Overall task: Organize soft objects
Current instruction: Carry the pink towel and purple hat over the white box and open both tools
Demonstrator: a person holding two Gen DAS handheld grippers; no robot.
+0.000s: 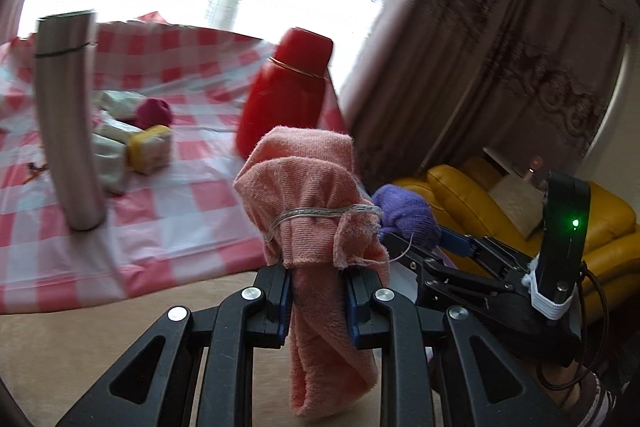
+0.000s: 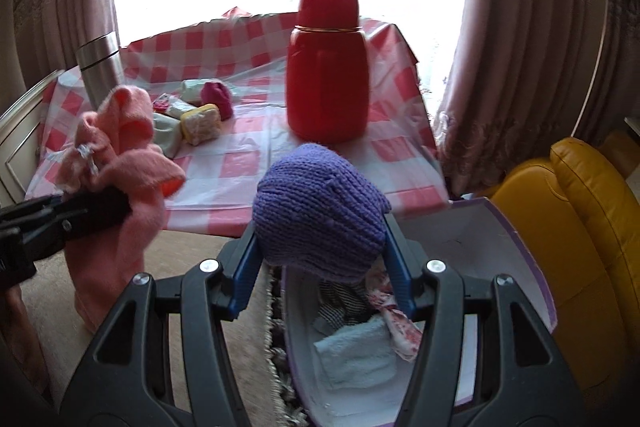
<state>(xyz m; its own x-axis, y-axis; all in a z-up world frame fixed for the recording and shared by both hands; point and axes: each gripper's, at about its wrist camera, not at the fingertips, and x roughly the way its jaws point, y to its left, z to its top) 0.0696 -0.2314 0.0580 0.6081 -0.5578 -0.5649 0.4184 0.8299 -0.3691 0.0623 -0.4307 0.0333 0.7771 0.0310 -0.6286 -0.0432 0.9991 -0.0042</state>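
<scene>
My left gripper (image 1: 318, 301) is shut on a rolled pink cloth (image 1: 312, 195) tied with a rubber band, held off the table's near edge. The pink cloth (image 2: 120, 155) and that gripper also show at the left of the right wrist view. My right gripper (image 2: 320, 279) is shut on a purple knitted bundle (image 2: 320, 203), held above a white box with purple edges (image 2: 500, 247) that holds folded cloths. The purple bundle (image 1: 404, 213) peeks out behind the pink cloth in the left wrist view. More soft bundles (image 2: 200, 111) lie on the checked tablecloth (image 2: 248, 163).
A red flask (image 2: 328, 75) and a steel flask (image 2: 100, 67) stand on the table. A yellow leather sofa (image 2: 592, 227) is at the right, curtains and a bright window behind. Beige carpet lies below the table edge.
</scene>
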